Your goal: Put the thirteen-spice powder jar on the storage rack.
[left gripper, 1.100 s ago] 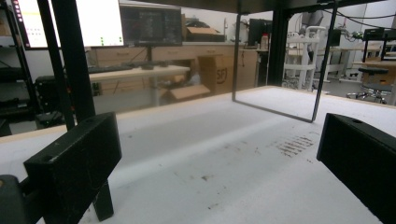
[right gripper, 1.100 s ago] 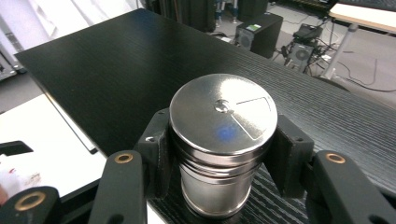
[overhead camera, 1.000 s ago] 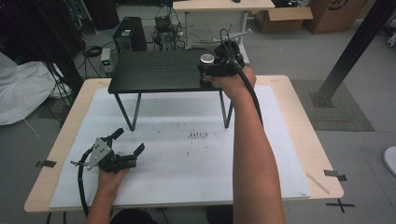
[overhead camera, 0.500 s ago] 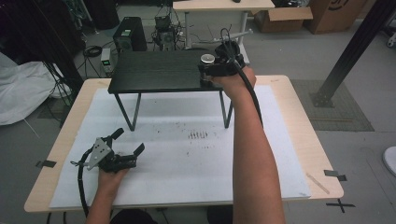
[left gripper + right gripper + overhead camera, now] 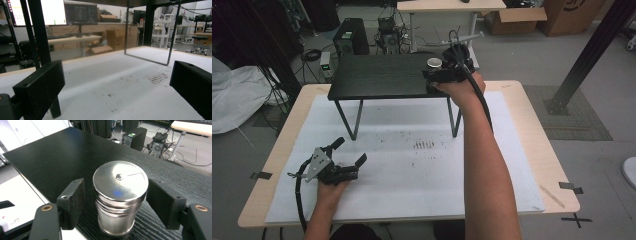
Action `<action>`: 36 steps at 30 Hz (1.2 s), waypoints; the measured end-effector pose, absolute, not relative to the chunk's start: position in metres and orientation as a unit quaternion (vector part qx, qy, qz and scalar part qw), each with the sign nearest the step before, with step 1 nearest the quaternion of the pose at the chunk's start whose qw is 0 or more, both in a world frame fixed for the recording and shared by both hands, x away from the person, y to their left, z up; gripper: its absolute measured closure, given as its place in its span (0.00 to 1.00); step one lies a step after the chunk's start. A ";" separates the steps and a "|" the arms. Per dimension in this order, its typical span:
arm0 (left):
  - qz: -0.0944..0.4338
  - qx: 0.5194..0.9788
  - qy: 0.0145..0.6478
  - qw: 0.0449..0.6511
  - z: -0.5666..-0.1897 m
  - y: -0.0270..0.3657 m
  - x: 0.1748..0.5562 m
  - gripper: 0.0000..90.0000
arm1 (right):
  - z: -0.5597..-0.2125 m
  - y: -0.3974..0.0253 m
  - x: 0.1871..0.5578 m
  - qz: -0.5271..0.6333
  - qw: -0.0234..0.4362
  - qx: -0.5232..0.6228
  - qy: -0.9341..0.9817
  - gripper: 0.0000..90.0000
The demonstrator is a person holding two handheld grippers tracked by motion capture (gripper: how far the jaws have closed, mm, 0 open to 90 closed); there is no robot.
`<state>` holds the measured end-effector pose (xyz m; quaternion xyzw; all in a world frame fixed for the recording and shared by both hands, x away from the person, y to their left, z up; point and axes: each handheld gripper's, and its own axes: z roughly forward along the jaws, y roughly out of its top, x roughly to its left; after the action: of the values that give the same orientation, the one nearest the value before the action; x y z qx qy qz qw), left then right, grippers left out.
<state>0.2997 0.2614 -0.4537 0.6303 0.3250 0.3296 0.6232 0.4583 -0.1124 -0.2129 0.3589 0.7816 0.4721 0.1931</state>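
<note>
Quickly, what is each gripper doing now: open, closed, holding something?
Left gripper: open, empty, low over the table.
Right gripper: open around the metal shaker, not yet gripping it.

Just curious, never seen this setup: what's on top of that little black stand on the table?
A shiny metal canister stands upright near the black stand's edge, between the open jaws of the right gripper. Its lid is on, so its contents are hidden.

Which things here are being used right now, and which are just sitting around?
In use:
- metal tin, standing upright on the black shelf
- right gripper, jaws open on either side of the tin, not touching it

Just lying about:
- left gripper, open, low over the white table cover, nothing between its jaws
- cardboard box and computer tower on the floor behind
</note>
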 end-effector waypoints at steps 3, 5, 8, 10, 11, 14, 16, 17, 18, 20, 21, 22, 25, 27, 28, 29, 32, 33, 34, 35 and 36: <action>0.330 0.630 0.325 0.623 -0.454 0.261 0.299 0.00 | -0.213 -0.113 0.457 0.474 0.194 0.359 0.780 0.33; 0.330 0.630 0.324 0.623 -0.454 0.261 0.300 0.00 | -0.212 -0.114 0.455 0.475 0.194 0.360 0.779 0.33; 0.331 0.630 0.324 0.623 -0.454 0.261 0.300 0.00 | -0.211 -0.115 0.453 0.478 0.196 0.359 0.777 0.31; 0.331 0.630 0.324 0.623 -0.454 0.261 0.300 0.00 | -0.210 -0.116 0.452 0.480 0.198 0.359 0.776 0.31; 0.331 0.630 0.324 0.623 -0.454 0.261 0.300 0.00 | -0.209 -0.116 0.451 0.481 0.199 0.359 0.775 0.30; 0.330 0.630 0.324 0.623 -0.454 0.261 0.300 0.00 | -0.208 -0.119 0.449 0.483 0.202 0.359 0.772 0.29; 0.331 0.631 0.324 0.623 -0.454 0.261 0.300 0.00 | -0.207 -0.121 0.447 0.485 0.203 0.361 0.770 0.28; 0.331 0.631 0.324 0.623 -0.454 0.261 0.300 0.00 | -0.206 -0.122 0.447 0.487 0.203 0.361 0.769 0.27; 0.331 0.631 0.324 0.623 -0.454 0.261 0.300 0.00 | -0.206 -0.124 0.446 0.491 0.202 0.362 0.766 0.27; 0.331 0.631 0.324 0.623 -0.454 0.261 0.300 0.00 | -0.205 -0.125 0.444 0.492 0.202 0.361 0.766 0.26; 0.331 0.630 0.324 0.623 -0.454 0.261 0.300 0.00 | -0.205 -0.125 0.443 0.494 0.203 0.360 0.765 0.26; 0.330 0.630 0.324 0.623 -0.454 0.261 0.300 0.00 | -0.204 -0.126 0.442 0.495 0.204 0.358 0.765 0.26; 0.330 0.630 0.324 0.623 -0.454 0.261 0.300 0.00 | -0.202 -0.128 0.438 0.501 0.205 0.357 0.762 0.24; 0.330 0.630 0.324 0.623 -0.454 0.261 0.300 0.00 | -0.201 -0.130 0.436 0.504 0.206 0.357 0.759 0.23; 0.331 0.630 0.324 0.624 -0.454 0.261 0.300 0.00 | -0.200 -0.131 0.435 0.506 0.206 0.357 0.758 0.23; 0.330 0.630 0.324 0.623 -0.454 0.261 0.300 0.00 | -0.199 -0.132 0.434 0.508 0.206 0.355 0.757 0.23; 0.330 0.630 0.324 0.623 -0.454 0.261 0.300 0.00 | -0.196 -0.135 0.429 0.514 0.209 0.354 0.753 0.20; 0.330 0.630 0.324 0.623 -0.454 0.261 0.300 0.00 | -0.196 -0.136 0.428 0.516 0.209 0.353 0.752 0.20; 0.330 0.630 0.324 0.623 -0.454 0.261 0.300 0.00 | -0.195 -0.137 0.426 0.518 0.209 0.352 0.751 0.20; 0.330 0.630 0.324 0.623 -0.454 0.261 0.300 0.00 | -0.195 -0.138 0.425 0.519 0.210 0.351 0.751 0.19; 0.330 0.630 0.324 0.623 -0.454 0.261 0.300 0.00 | -0.194 -0.139 0.423 0.520 0.211 0.349 0.750 0.18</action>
<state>0.2999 0.2614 -0.4538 0.6302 0.3240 0.3303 0.6234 0.4229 -0.1393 -0.1943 0.3489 0.7501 0.5205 0.2114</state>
